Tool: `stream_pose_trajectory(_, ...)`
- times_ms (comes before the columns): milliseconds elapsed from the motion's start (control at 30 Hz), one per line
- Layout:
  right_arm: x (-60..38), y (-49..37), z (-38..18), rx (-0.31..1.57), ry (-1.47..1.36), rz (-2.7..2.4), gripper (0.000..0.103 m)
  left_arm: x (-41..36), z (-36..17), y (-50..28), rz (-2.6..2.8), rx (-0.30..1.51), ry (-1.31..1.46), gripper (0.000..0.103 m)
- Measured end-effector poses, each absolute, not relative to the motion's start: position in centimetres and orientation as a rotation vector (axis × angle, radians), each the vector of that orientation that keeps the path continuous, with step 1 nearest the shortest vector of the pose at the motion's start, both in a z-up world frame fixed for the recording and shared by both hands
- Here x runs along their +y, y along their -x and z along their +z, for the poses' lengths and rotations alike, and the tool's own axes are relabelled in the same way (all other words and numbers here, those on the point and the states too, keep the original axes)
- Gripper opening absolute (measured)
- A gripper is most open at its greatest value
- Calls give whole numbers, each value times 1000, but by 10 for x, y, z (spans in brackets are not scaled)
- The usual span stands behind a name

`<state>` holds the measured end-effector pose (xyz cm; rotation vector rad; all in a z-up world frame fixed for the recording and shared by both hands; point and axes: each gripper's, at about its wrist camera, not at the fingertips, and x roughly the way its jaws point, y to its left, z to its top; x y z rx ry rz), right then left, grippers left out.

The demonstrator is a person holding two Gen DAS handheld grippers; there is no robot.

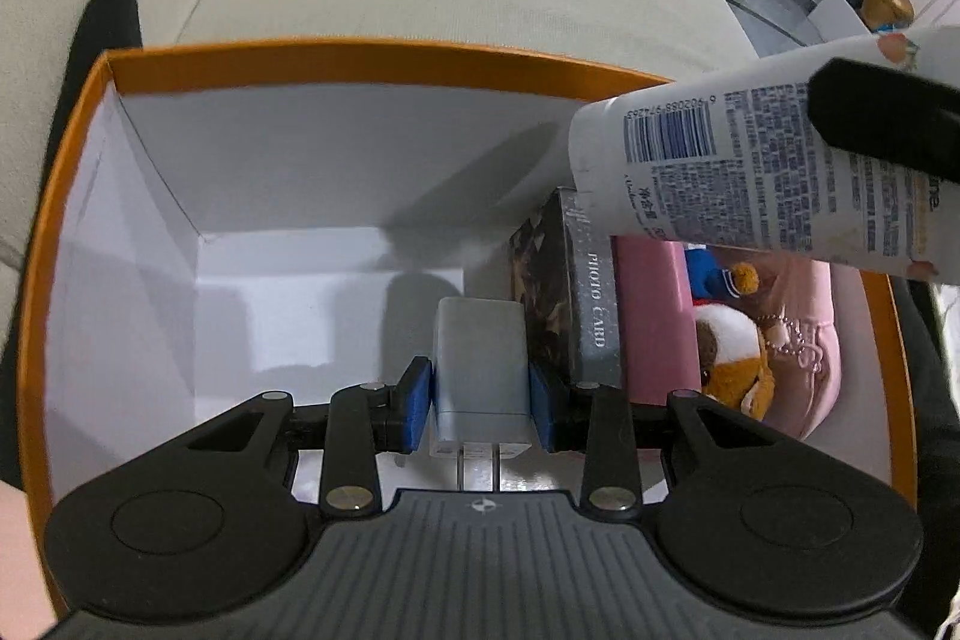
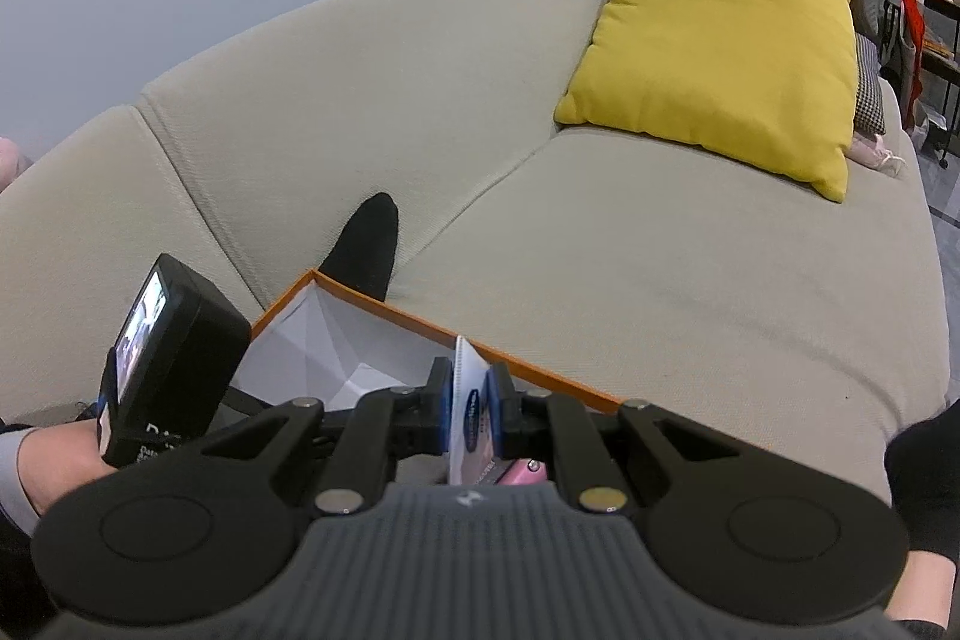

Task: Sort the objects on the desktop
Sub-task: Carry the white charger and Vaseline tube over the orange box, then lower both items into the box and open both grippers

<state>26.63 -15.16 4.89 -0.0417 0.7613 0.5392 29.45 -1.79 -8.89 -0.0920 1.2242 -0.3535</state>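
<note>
Orange-rimmed box point(image 1: 372, 55) with white walls, grey charger point(image 1: 480, 364), yellow cushion point(image 2: 720, 58), perhaps camouflage-patterned card box point(image 1: 540, 292)

Both grippers, left gripper point(image 1: 480, 388) and right gripper point(image 2: 470, 415), look alike: black linkage arms with silver rivets, blue pads point(image 1: 420, 397) on the fingertips, round black side housings, and a ribbed dark grey body with a small white logo. A grey sleeve point(image 2: 9, 466) shows at the left edge of the right wrist view.

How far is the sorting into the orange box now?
Done: photo card box, pink item and plush toy lie inside the orange box. In hand: left claw lowers a grey charger; right claw holds a white tube. Left: releasing both.
</note>
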Motion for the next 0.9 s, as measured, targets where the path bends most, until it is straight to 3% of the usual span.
stream_pose_trajectory(733,-77,-313,19,940,444,660,13,-2,-97,-294,-370,1219,97,40)
stream_pose_trajectory(900,-63,-318,7,949,529,656,14,5,-94,-291,-351,1223,71,55)
